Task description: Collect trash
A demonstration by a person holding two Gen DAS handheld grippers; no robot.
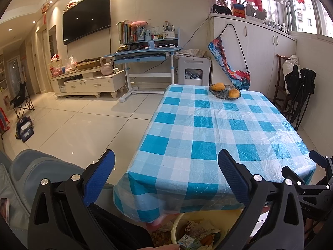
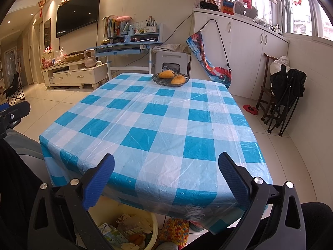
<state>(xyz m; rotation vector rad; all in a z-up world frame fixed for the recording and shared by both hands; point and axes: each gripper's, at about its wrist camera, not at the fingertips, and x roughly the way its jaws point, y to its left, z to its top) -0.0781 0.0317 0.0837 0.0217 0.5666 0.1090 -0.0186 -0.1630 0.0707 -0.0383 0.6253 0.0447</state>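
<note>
I have the left hand-held gripper [image 1: 166,177] spread wide and empty, hovering at the near edge of the bench [image 1: 208,125]. The trash [image 1: 197,233] sits in a yellow basin [image 1: 177,223] on the floor just under that near edge: cartons, wrappers and scraps piled inside. From the left wrist camera the basin lies below and between my blue pads [image 1: 100,179], partly hidden by the overhanging checked cloth.

Further right, the right hand-held gripper [image 2: 166,179] is likewise spread with nothing between its fingers, held above the same near edge. Its camera shows the basin towards its lower left.

On top, the bench carries only a dark bowl [image 2: 170,81] with two mangoes at the far side; I see no litter on the cloth, so I judge the collecting nearly finished. To close out well, I would scan the floor beside the basin, where a knitted multicoloured item [image 2: 177,231] lies, and keep both grippers clear of the cloth hem.
</note>
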